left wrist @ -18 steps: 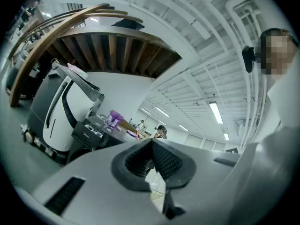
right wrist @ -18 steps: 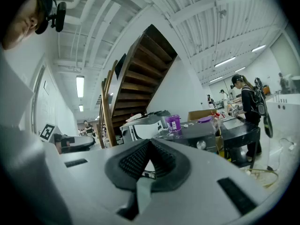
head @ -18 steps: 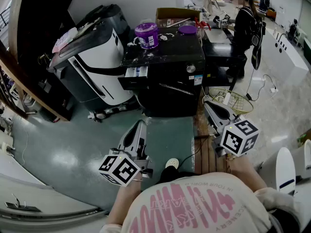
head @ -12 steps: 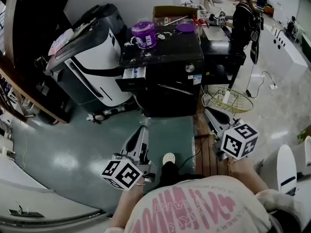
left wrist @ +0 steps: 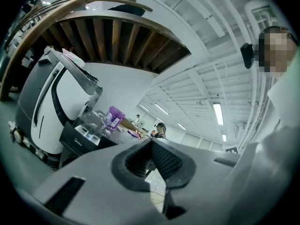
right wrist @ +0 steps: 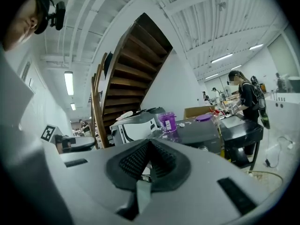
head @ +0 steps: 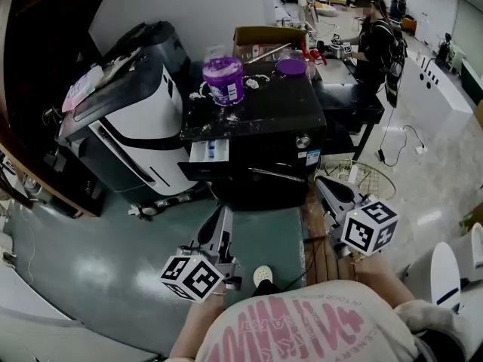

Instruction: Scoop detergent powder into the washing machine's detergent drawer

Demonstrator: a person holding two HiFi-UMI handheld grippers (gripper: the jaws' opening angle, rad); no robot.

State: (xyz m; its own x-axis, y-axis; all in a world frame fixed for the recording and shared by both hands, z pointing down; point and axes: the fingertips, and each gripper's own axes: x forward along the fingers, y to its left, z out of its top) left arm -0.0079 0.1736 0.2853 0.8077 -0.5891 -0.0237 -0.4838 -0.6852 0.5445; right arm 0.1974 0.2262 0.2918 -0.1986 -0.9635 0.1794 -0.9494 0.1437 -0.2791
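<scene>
A black washing machine (head: 260,130) stands ahead with its detergent drawer (head: 209,151) pulled open at the front left. On its top sit a purple detergent tub (head: 223,72), scattered white powder and a purple lid (head: 290,66). My left gripper (head: 223,211) is held low, well short of the machine, and is shut and empty. My right gripper (head: 323,182) hovers at the machine's lower right and is likewise shut on nothing. The left gripper view shows the tub (left wrist: 115,116) and drawer (left wrist: 86,131) far off. The right gripper view shows the tub (right wrist: 167,122) beyond its closed pads.
A white and black appliance (head: 128,119) stands left of the machine, under a wooden staircase. A cardboard box (head: 264,38) is behind the tub. A wire basket (head: 362,173) lies on the floor at right, near a black table (head: 347,96). A person (head: 373,36) stands at the back.
The washing machine has come nearer and sits lower in the head view, as the person moves toward it. Both grippers keep their places in front of the body, still shut.
</scene>
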